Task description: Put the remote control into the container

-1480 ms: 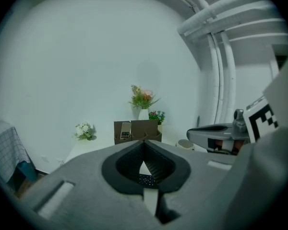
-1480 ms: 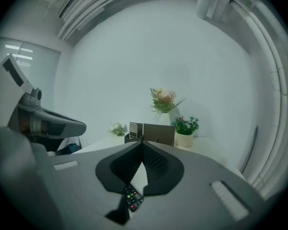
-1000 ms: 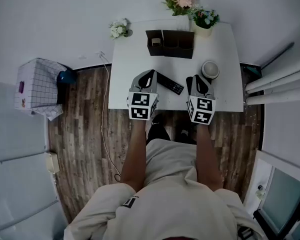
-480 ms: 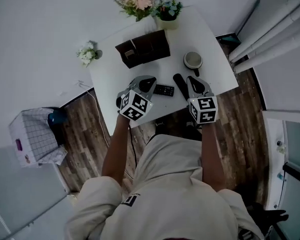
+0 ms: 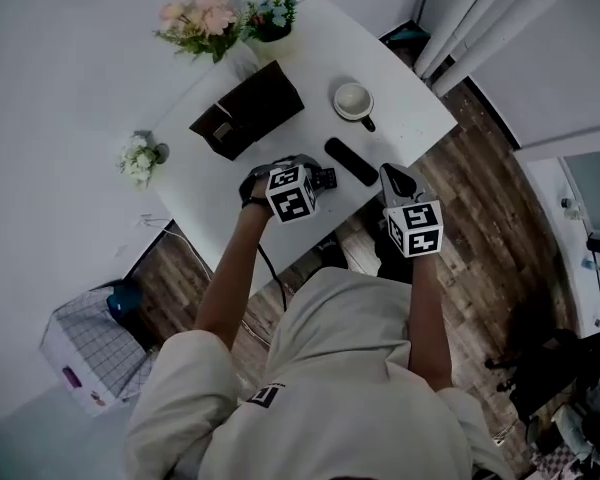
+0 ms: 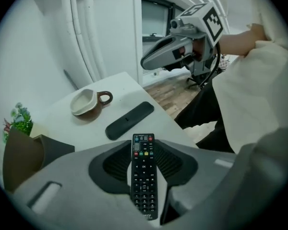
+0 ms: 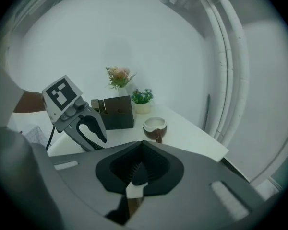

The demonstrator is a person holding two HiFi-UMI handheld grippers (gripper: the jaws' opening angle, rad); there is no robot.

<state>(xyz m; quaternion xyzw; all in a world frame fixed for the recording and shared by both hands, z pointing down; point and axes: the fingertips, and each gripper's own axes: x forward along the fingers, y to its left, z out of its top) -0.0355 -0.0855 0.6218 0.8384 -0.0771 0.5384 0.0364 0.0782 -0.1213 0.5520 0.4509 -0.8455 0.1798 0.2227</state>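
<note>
A black buttoned remote control [image 6: 144, 176] lies on the white table [image 5: 412, 118] near its front edge, between the two pads of my left gripper [image 6: 144, 159]. That gripper's jaws are opening and stand on either side of the remote. In the head view the left gripper [image 5: 317, 174] covers most of the remote [image 5: 327, 178]. The dark brown container [image 5: 246, 123] stands behind it, toward the wall. My right gripper [image 5: 393, 175] hangs shut and empty beyond the table's front edge.
A second, plain black remote [image 5: 351, 161] lies to the right of the first. A brown-and-white mug [image 5: 353, 100] sits behind it. Flowers [image 5: 198, 20] and a small plant [image 5: 271, 14] line the back edge. A checked basket [image 5: 88, 356] stands on the wooden floor.
The head view has swung round, so the table now sits diagonally. My left gripper has moved forward over the buttoned remote and its jaws have parted. The right gripper has stayed shut.
</note>
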